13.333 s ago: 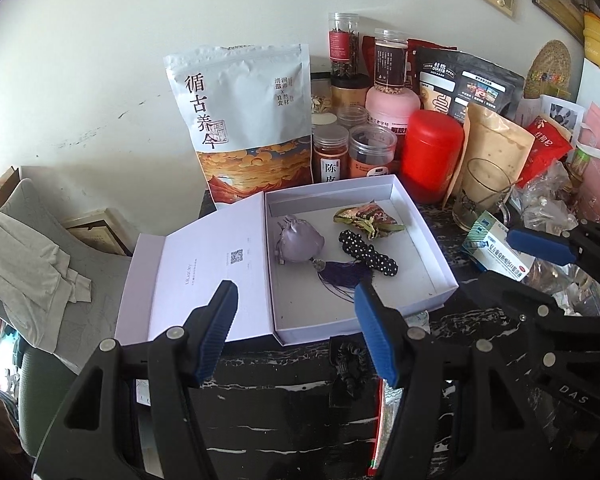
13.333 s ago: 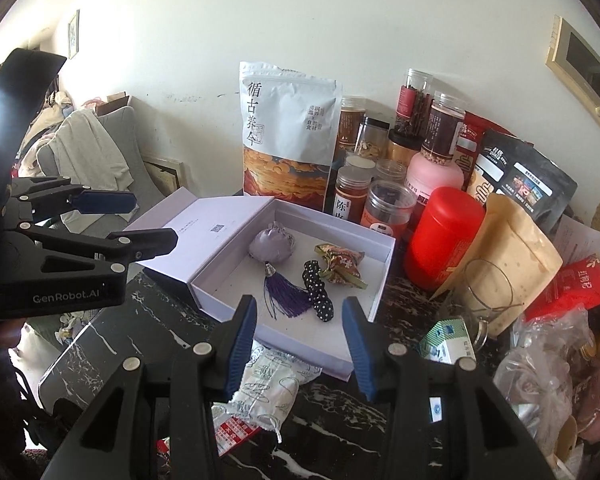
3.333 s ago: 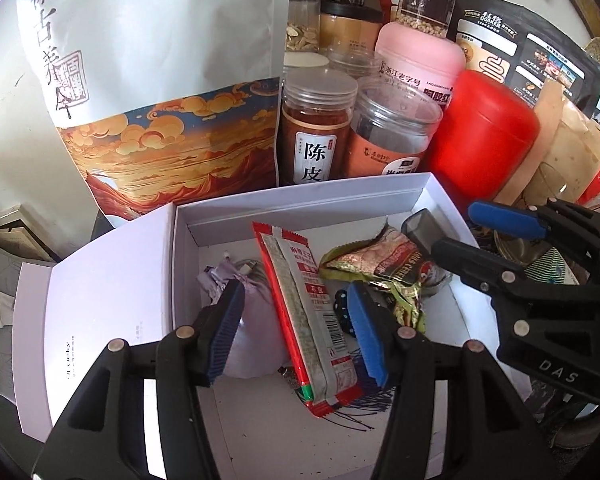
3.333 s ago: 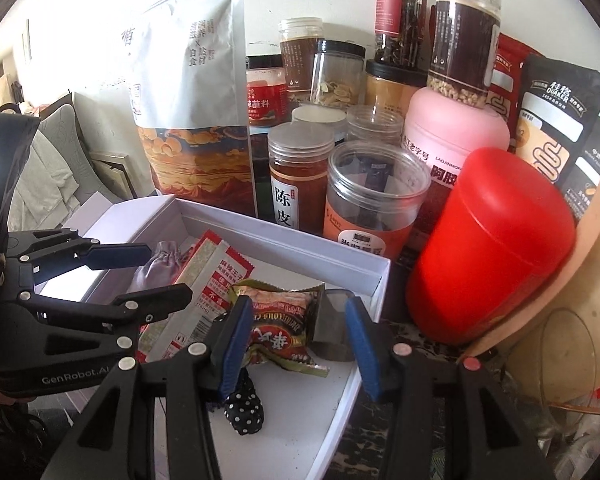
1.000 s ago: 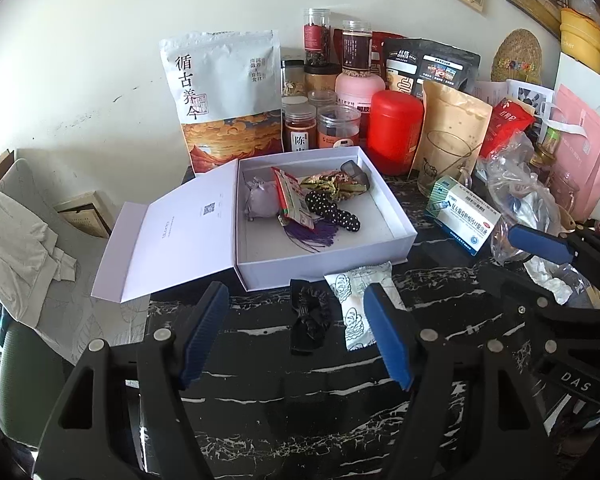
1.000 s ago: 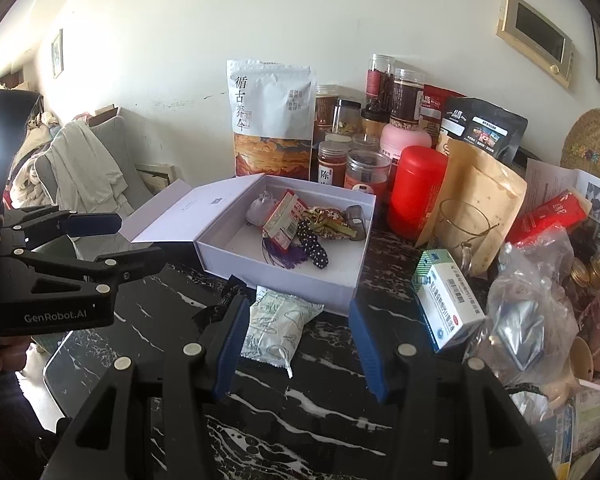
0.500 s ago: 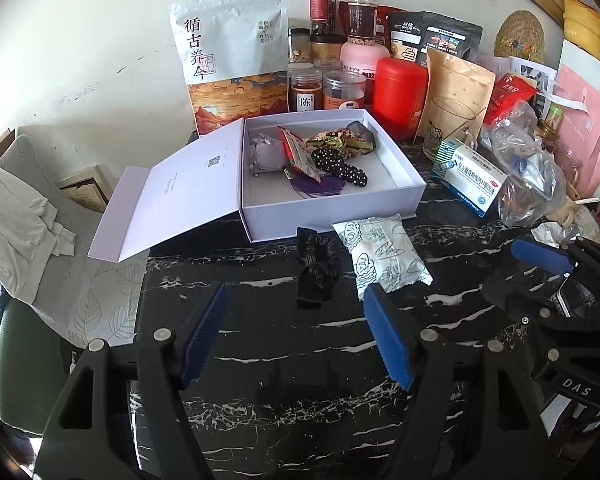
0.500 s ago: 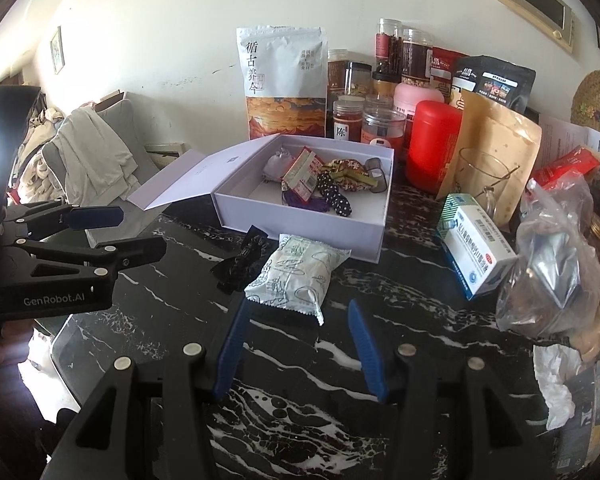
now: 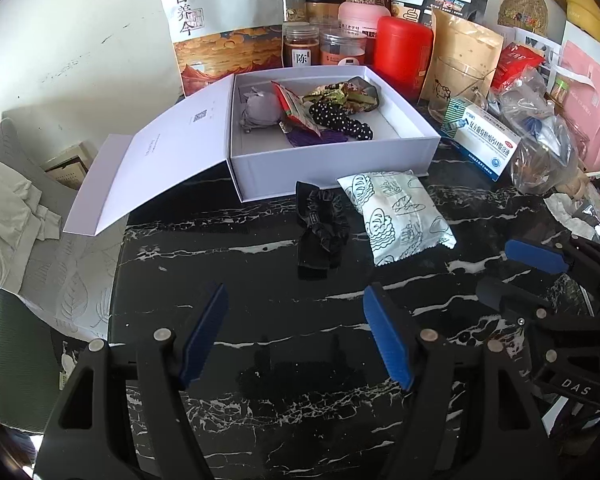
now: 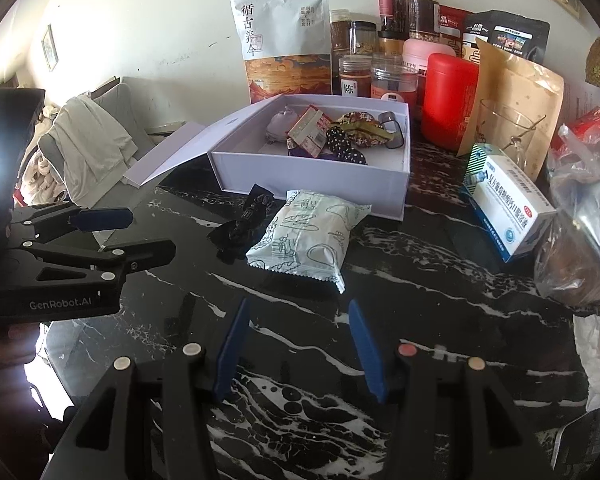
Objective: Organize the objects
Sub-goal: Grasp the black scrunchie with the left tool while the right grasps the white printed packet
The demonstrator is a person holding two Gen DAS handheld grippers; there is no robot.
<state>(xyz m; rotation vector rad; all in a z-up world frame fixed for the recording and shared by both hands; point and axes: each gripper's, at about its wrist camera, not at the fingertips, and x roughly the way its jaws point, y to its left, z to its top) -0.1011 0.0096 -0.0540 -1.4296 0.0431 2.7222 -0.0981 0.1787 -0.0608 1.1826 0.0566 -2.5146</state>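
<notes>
An open white box (image 9: pixel 332 160) (image 10: pixel 312 174) stands on the black marble table (image 9: pixel 260 360), lid folded out to the left. Inside lie a grey pouch (image 9: pixel 260 106), a red snack packet (image 9: pixel 288 106), a dotted black scrunchie (image 9: pixel 340 118) and a green-gold wrapper (image 9: pixel 340 94). In front of the box lie a black scrunchie (image 9: pixel 320 228) (image 10: pixel 244 220) and a pale green printed packet (image 9: pixel 396 216) (image 10: pixel 308 236). My left gripper (image 9: pixel 294 308) (image 10: pixel 140 232) is open and empty, near side of the black scrunchie. My right gripper (image 10: pixel 296 312) (image 9: pixel 512 272) is open and empty, just short of the green packet.
Jars, a red canister (image 9: pixel 402 52), a large white tea bag (image 9: pixel 224 20) and pouches line the wall behind the box. A medicine carton (image 9: pixel 480 142) (image 10: pixel 508 208), a glass mug (image 10: pixel 500 132) and plastic bags (image 10: pixel 580 240) crowd the right. A chair with cloth (image 10: pixel 88 148) stands left.
Both grippers have sunk toward the table and tilted down; the box, scrunchie and green packet now sit higher and larger in both views. Nothing was picked up.
</notes>
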